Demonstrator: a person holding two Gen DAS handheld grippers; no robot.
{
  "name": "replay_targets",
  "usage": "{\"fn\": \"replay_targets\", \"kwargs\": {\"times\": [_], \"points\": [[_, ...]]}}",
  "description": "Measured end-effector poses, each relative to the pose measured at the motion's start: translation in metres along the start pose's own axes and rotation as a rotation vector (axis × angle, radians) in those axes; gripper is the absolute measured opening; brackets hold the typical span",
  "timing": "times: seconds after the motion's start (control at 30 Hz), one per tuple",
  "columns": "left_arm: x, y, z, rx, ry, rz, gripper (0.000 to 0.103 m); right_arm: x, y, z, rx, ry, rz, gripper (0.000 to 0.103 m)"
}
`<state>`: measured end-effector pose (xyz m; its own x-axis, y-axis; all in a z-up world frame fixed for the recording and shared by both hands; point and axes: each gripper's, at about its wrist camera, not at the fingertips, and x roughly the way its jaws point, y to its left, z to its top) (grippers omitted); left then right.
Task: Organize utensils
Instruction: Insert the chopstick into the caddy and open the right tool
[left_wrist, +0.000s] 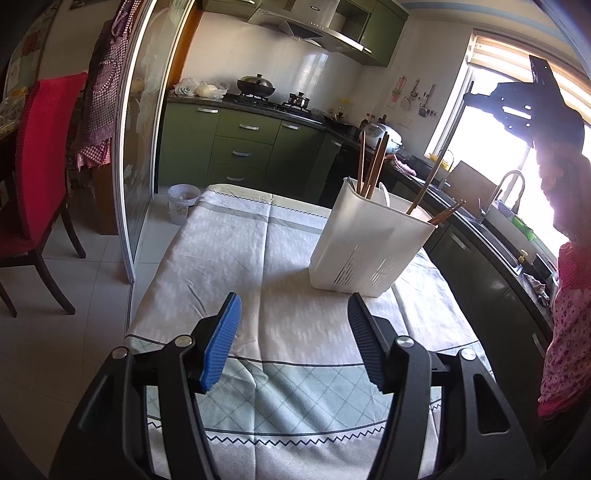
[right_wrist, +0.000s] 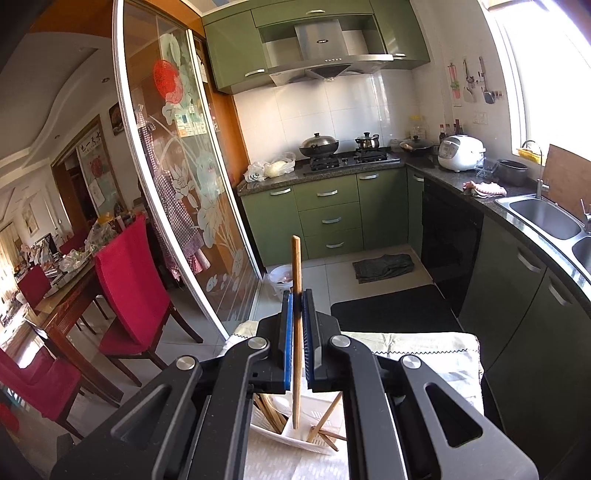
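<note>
A: Holding steady: right gripper (right_wrist: 298, 328) pinches one long wooden chopstick (right_wrist: 296, 280) upright between its blue pads, directly above the white slotted plastic utensil holder (right_wrist: 295, 439).

B: Left gripper (left_wrist: 293, 341)?

A: Fingers spread, nothing between them, low over the pale patterned tablecloth (left_wrist: 236, 236). The holder (left_wrist: 369, 243) stands just ahead, several chopsticks already inside.

B: Risk?

A: Likely the stick catching the divider or crossed sticks; unbraced, the holder could tip.
</note>
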<state>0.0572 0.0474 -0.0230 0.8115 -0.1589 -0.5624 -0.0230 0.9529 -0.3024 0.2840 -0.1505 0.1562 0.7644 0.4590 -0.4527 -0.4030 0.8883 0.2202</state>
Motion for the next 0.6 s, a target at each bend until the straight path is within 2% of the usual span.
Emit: {"fn": "replay_targets", "kwargs": {"times": [0.33,0.5,0.53,0.57,0.6], "points": [[0.004,0.000,0.000,-0.002,0.013,-0.002,0.057,0.018,0.001,-0.016,-0.009,0.061,-0.017,0.006],[0.005,-0.001,-0.001,-0.004,0.015,-0.010,0.060,0.036,0.004,-0.044,-0.032,0.123,-0.026,0.006],[0.005,-0.002,-0.001,-0.004,0.016,-0.011,0.060,0.043,0.005,-0.052,-0.043,0.143,-0.028,0.010],[0.006,-0.003,-0.001,-0.003,0.017,-0.013,0.060,0.050,0.006,-0.060,-0.060,0.167,-0.028,0.028],[0.007,-0.004,-0.001,0.001,0.018,-0.017,0.060,0.054,0.008,-0.068,-0.071,0.182,-0.028,0.040]]}}
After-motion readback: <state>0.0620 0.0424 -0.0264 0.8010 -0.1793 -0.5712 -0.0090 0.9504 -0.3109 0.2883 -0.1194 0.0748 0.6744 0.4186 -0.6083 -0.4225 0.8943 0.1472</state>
